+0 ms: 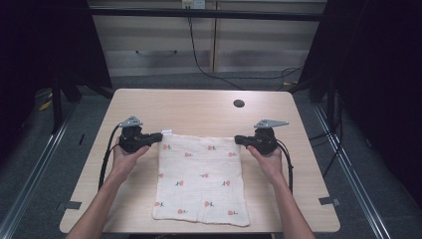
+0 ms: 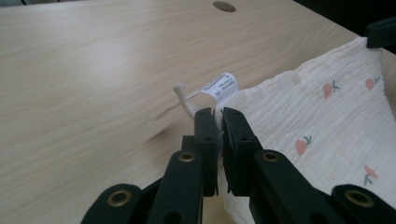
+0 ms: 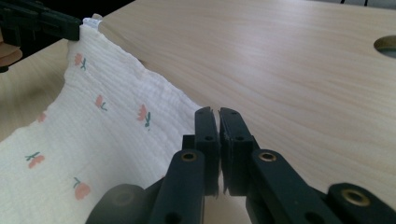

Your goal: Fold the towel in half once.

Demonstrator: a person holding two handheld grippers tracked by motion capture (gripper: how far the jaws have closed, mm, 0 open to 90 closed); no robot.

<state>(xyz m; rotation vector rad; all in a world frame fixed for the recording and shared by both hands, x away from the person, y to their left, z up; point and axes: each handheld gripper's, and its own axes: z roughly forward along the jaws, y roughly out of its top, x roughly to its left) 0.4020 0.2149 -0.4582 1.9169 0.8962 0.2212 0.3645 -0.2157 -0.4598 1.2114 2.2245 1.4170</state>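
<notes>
Hand-held grippers (image 1: 160, 136) (image 1: 238, 139) pinch cloth (image 1: 201, 179) corners

We see a light wooden table (image 1: 199, 107) with a round dark hole (image 1: 239, 103) near its far edge. Behind the table stands a pale cabinet (image 1: 209, 42), and a black cable (image 1: 199, 59) hangs before it.

A lab-like recording room; beyond the two handheld tongs, left gripper (image 1: 158, 136) and right gripper (image 1: 238, 139), a pale wooden table (image 1: 199, 107) with a round cable hole (image 1: 239, 103); farther past them, plain cabinets (image 1: 199, 42) and trailing black cables (image 1: 199, 62); dark curtains (image 1: 378, 74) flank both sides; grey carpet (image 1: 30, 164) below.
</notes>
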